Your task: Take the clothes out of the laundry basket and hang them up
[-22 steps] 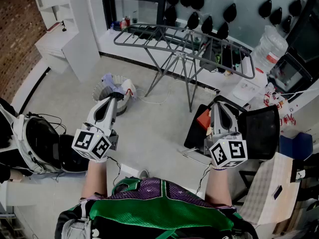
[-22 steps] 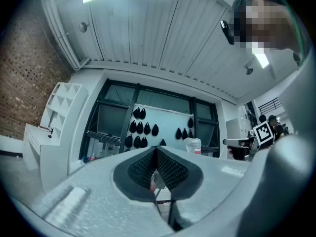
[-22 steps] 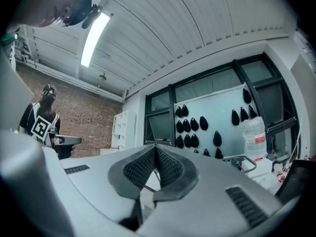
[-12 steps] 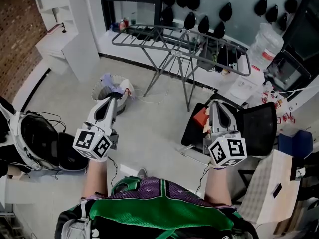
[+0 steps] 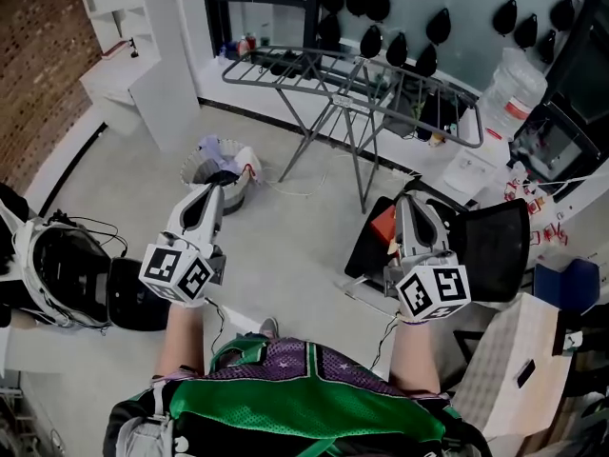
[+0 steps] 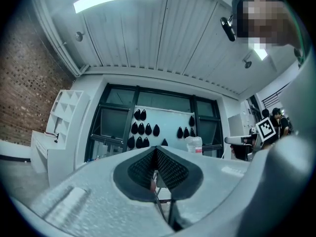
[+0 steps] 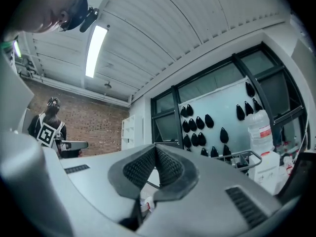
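Approach looks to be the step in hand. Grey metal folding drying rack (image 5: pixel 352 82) stands with no garment visible on it. Round pale laundry basket (image 5: pixel 221 171), heaped with mixed clothes, sits on the floor near the rack's left legs. Left gripper (image 5: pixel 213 192) and right gripper (image 5: pixel 409 203) hover short of the rack, jaws pressed together on nothing. Next, a gripper should reach the basket and spread over a garment.

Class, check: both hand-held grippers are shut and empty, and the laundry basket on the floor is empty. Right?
No: the laundry basket holds clothes, as the head view shows. The left hand-held gripper and right hand-held gripper are shut and empty.
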`<state>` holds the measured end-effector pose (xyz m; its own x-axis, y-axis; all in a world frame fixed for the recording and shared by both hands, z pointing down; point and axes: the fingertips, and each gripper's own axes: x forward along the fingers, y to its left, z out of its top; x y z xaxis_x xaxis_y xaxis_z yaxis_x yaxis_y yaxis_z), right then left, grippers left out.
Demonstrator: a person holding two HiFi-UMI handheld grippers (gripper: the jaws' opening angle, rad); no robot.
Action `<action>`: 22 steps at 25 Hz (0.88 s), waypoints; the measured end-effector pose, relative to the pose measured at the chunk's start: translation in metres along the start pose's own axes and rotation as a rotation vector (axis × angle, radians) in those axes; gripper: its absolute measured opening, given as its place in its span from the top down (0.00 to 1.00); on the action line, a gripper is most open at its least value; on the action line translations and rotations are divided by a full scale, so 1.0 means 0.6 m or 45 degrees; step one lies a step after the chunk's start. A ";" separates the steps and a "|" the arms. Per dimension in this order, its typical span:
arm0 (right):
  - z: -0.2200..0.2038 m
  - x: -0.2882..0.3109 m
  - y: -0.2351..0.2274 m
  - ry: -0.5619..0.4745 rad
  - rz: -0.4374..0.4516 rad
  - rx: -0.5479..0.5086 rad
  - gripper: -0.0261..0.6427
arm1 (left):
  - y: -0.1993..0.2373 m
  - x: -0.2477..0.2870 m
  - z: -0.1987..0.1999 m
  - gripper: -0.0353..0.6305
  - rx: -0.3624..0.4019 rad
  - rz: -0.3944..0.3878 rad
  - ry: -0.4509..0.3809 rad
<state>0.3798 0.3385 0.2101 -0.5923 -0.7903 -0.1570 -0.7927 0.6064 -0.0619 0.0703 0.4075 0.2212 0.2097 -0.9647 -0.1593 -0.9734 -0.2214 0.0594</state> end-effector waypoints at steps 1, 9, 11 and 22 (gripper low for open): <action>0.000 -0.001 0.000 0.001 0.020 0.002 0.96 | -0.004 -0.003 0.001 0.92 0.004 0.010 0.005; -0.010 0.022 -0.006 0.007 0.172 0.066 0.96 | -0.015 -0.020 0.010 0.92 0.048 0.120 0.037; -0.034 0.028 0.011 0.002 0.215 0.067 0.96 | -0.003 -0.041 -0.008 0.92 0.051 0.150 0.030; -0.061 0.262 0.085 0.013 0.337 0.039 0.96 | 0.212 0.022 -0.016 0.92 0.072 0.291 0.010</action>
<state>0.2412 0.2420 0.2183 -0.7801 -0.6045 -0.1615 -0.6053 0.7944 -0.0496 -0.0500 0.3653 0.2359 -0.0161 -0.9900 -0.1405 -0.9992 0.0109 0.0377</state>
